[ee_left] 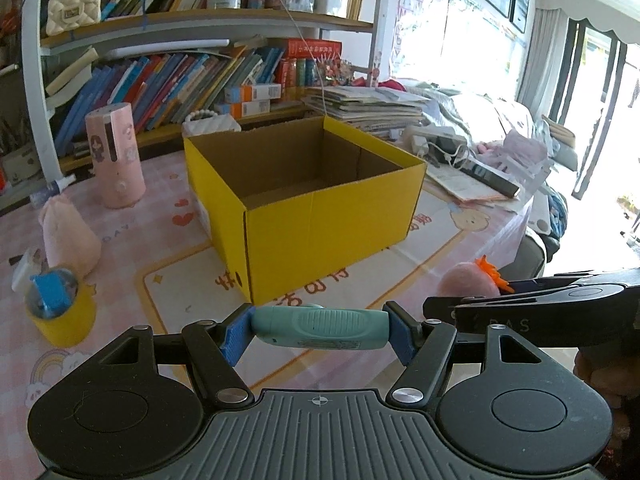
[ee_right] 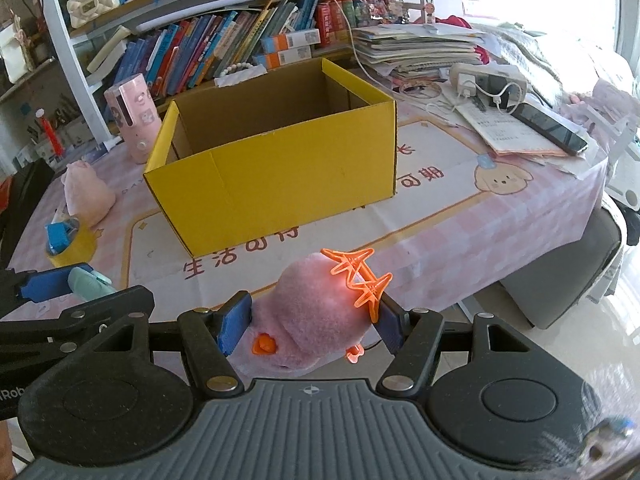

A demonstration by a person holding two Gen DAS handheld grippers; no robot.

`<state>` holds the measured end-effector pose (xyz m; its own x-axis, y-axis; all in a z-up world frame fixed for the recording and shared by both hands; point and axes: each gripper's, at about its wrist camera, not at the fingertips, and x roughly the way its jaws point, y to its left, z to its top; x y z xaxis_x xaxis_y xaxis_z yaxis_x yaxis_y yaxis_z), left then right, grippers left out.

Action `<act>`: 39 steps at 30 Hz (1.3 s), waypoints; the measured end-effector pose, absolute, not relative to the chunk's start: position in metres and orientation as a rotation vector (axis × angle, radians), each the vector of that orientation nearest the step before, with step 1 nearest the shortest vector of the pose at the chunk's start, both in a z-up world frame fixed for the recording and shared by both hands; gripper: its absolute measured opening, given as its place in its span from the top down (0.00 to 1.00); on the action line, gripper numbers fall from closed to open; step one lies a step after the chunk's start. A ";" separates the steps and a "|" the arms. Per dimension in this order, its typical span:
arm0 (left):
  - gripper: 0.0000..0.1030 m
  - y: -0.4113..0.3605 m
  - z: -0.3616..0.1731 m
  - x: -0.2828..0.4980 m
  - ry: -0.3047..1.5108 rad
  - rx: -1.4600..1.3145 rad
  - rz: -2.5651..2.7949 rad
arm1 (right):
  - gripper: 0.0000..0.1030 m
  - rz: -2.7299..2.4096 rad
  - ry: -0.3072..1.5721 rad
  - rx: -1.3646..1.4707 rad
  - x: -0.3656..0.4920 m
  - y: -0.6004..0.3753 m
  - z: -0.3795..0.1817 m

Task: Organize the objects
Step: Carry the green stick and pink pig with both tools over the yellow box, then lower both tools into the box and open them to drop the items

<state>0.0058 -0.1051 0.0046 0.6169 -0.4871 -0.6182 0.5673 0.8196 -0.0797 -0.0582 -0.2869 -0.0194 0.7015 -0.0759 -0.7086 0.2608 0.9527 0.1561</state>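
A teal tube (ee_left: 320, 327) is clamped crosswise by the left gripper (ee_left: 320, 330), its ends hidden behind the blue pads. A pink plush toy (ee_right: 316, 312) is squeezed by the right gripper (ee_right: 310, 322), its underside cut off from view. The open yellow box (ee_right: 276, 176) is seen at twelve o'clock on the table (ee_right: 460, 216); its floor is partly hidden.

From my remote seat I see a bookshelf (ee_left: 168, 76) crammed with leaning books behind the table (ee_left: 472, 236) (pink checked cloth). Hard daylight pours through curtained windows (ee_left: 592, 92) on the right, washing out the pale floor (ee_right: 580, 360).
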 end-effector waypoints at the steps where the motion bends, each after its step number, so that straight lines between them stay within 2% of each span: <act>1: 0.33 -0.106 0.005 0.007 0.671 0.128 -0.608 | 0.39 -0.190 0.773 0.254 -0.056 -0.288 -0.019; 13: 0.33 -0.127 0.017 0.031 0.612 0.127 -0.601 | 0.39 -0.177 0.756 0.242 -0.033 -0.308 -0.012; 20: 0.33 -0.148 0.036 0.055 0.539 0.131 -0.589 | 0.39 -0.165 0.669 0.224 -0.012 -0.333 0.006; 30: 0.33 -0.173 0.045 0.101 0.494 0.104 -0.496 | 0.39 -0.076 0.493 0.020 0.037 -0.355 0.038; 39: 0.33 -0.186 0.028 0.139 0.537 0.111 -0.398 | 0.39 0.134 0.541 -0.187 0.108 -0.356 0.016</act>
